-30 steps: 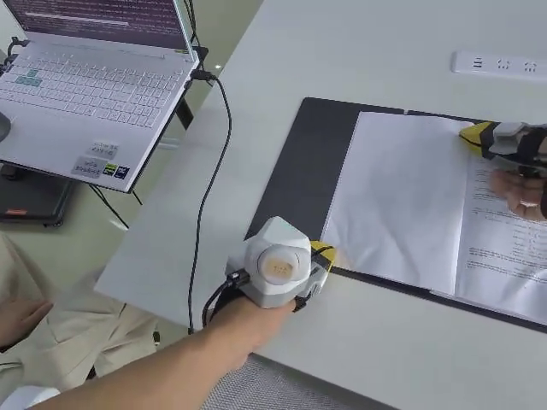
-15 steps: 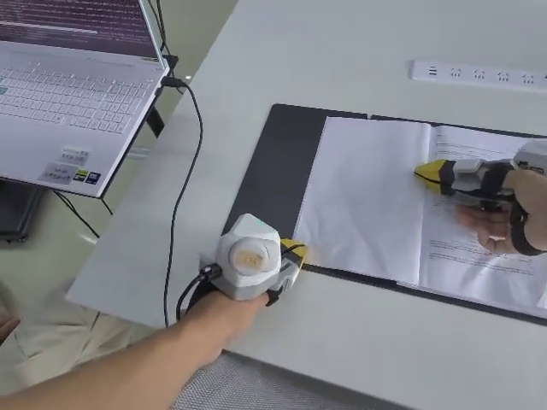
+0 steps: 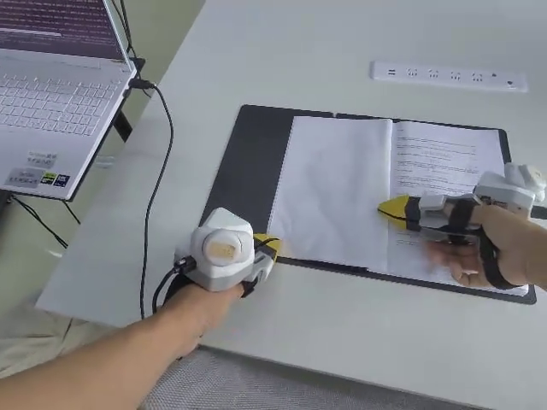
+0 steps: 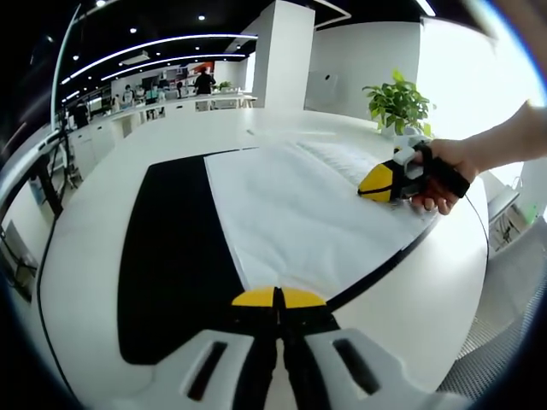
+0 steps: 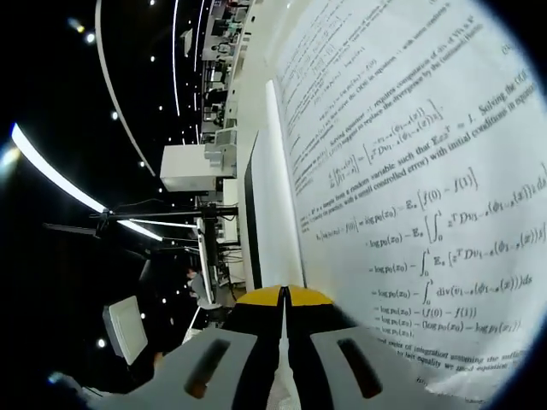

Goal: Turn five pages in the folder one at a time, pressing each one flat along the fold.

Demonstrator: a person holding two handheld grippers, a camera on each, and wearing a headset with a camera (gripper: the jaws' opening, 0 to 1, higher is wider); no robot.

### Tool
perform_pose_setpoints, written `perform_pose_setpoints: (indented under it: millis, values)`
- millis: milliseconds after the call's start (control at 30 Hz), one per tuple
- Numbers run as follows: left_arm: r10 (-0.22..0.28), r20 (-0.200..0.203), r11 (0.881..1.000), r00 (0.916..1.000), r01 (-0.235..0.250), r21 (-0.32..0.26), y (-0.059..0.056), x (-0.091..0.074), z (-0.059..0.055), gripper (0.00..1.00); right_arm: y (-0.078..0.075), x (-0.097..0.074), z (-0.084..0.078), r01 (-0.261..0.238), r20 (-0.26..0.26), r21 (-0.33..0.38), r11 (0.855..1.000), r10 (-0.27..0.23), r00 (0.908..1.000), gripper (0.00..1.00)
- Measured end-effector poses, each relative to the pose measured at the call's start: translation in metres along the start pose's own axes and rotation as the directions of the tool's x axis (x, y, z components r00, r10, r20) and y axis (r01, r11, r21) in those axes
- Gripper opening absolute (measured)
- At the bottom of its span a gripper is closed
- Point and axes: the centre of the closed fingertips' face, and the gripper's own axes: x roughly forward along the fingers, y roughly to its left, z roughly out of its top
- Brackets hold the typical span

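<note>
My right gripper (image 3: pixel 386 208), jaws pressed together, lies at the fold of the folder (image 3: pixel 248 162) (left gripper (image 3: pixel 267 249), also closed, at its near edge).

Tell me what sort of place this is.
Most likely an open-plan office or lab: a laptop on a stand, a power strip on the white table, a potted plant, and more desks with people behind.

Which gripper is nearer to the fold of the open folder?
Right. The right gripper rests on the fold; the left gripper sits at the blank page's near left corner.
</note>
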Motion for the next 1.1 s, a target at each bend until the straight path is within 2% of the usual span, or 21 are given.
perform_pose_setpoints:
  millis: [300,367,433,467,633,767,833,867,967,1033,1067,1100]
  values:
    - [-0.012,-0.001,1.0,0.9999,0.012,0.022,0.0,0.001,0.0,0.0,-0.011,-0.01,-0.039,0.0,-0.037,0.008,1.0,0.0,0.9993,0.0]
    - [-0.014,-0.002,1.0,0.9999,0.014,0.024,0.0,0.001,0.0,0.0,-0.008,-0.012,-0.052,-0.003,-0.034,0.011,1.0,0.003,0.9994,0.0]
    - [-0.015,-0.003,0.999,0.9999,0.015,0.028,-0.001,0.0,0.0,0.0,-0.01,-0.014,-0.056,-0.002,-0.035,0.015,1.0,0.002,0.9994,0.0]
    - [-0.015,-0.005,0.999,0.9999,0.015,0.03,-0.001,0.0,0.0,0.0,-0.007,-0.015,-0.064,-0.001,-0.035,0.017,1.0,0.001,0.9994,0.0]
    - [-0.013,-0.013,0.999,0.9998,0.014,0.036,-0.001,-0.001,0.0,0.0,-0.006,-0.019,-0.083,0.0,-0.052,0.021,1.0,0.001,0.9986,0.0]
    - [-0.014,-0.018,0.999,0.9997,0.015,0.037,-0.002,-0.001,0.001,0.0,-0.007,-0.024,-0.103,0.021,-0.093,-0.016,1.0,-0.023,0.9954,0.0]
    - [-0.016,-0.02,0.999,0.9997,0.017,0.032,-0.002,-0.001,0.001,0.0,-0.003,-0.028,-0.111,0.011,-0.092,-0.01,1.0,-0.012,0.9957,0.0]
    - [-0.016,-0.022,0.999,0.9996,0.017,0.032,-0.002,-0.002,0.001,0.0,0.004,-0.03,-0.114,-0.01,-0.08,-0.009,1.0,0.009,0.9967,0.0]
    - [-0.016,-0.026,0.999,0.9995,0.017,0.028,-0.002,-0.002,0.002,0.0,0.015,-0.036,-0.119,-0.03,-0.05,-0.016,0.999,0.029,0.9983,0.0]
    - [-0.014,-0.027,1.0,0.9995,0.015,0.013,-0.002,-0.002,0.002,0.0,0.031,-0.042,-0.131,-0.049,-0.032,-0.017,0.999,0.049,0.9983,0.0]
    - [-0.013,-0.027,1.0,0.9995,0.013,0.005,-0.002,-0.002,0.002,0.0,0.031,-0.044,-0.128,-0.055,-0.023,-0.018,0.998,0.055,0.9982,0.0]
    - [-0.009,-0.029,1.0,0.9995,0.009,-0.003,-0.001,-0.002,0.002,0.0,0.038,-0.047,-0.13,-0.07,-0.003,-0.032,0.997,0.07,0.9975,0.0]
